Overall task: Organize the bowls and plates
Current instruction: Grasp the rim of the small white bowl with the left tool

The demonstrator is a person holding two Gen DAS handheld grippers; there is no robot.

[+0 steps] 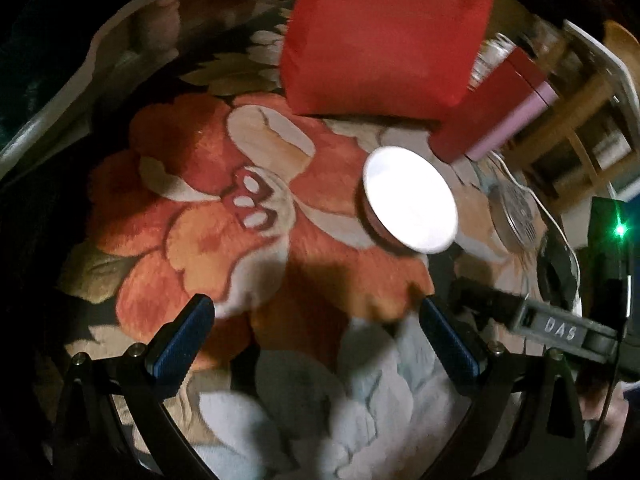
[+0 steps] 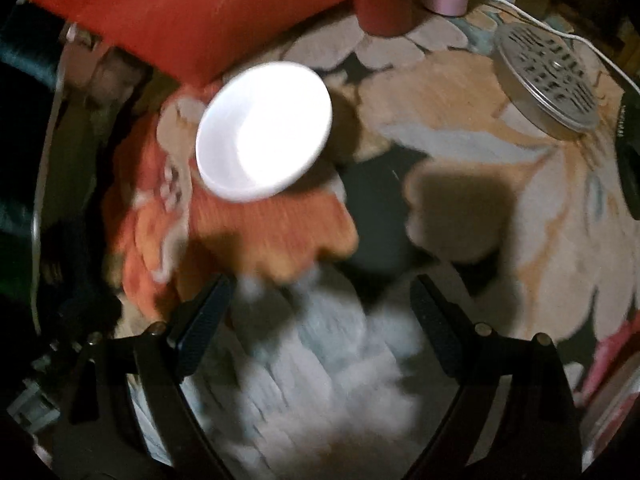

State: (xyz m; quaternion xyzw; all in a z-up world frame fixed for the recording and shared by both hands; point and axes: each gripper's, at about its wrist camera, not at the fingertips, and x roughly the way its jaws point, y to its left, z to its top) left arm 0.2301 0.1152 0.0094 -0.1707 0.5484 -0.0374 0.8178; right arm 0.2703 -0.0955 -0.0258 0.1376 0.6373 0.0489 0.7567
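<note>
A white bowl (image 1: 410, 199) sits on a flowered rug; it also shows in the right wrist view (image 2: 264, 130), upright and empty, ahead and to the left. My left gripper (image 1: 316, 316) is open and empty, hovering over the rug short of the bowl, which lies ahead to its right. My right gripper (image 2: 320, 300) is open and empty above the rug; part of it shows at the right edge of the left wrist view (image 1: 560, 328). No plate is clearly visible.
A red cushion (image 1: 384, 32) lies beyond the bowl (image 2: 180, 12). A red box (image 1: 488, 108) and a pink box (image 1: 516, 128) stand beside it. A round perforated metal disc (image 2: 548, 80) with a white cable (image 2: 560, 28) lies at the right. Wooden furniture (image 1: 568, 120) stands far right.
</note>
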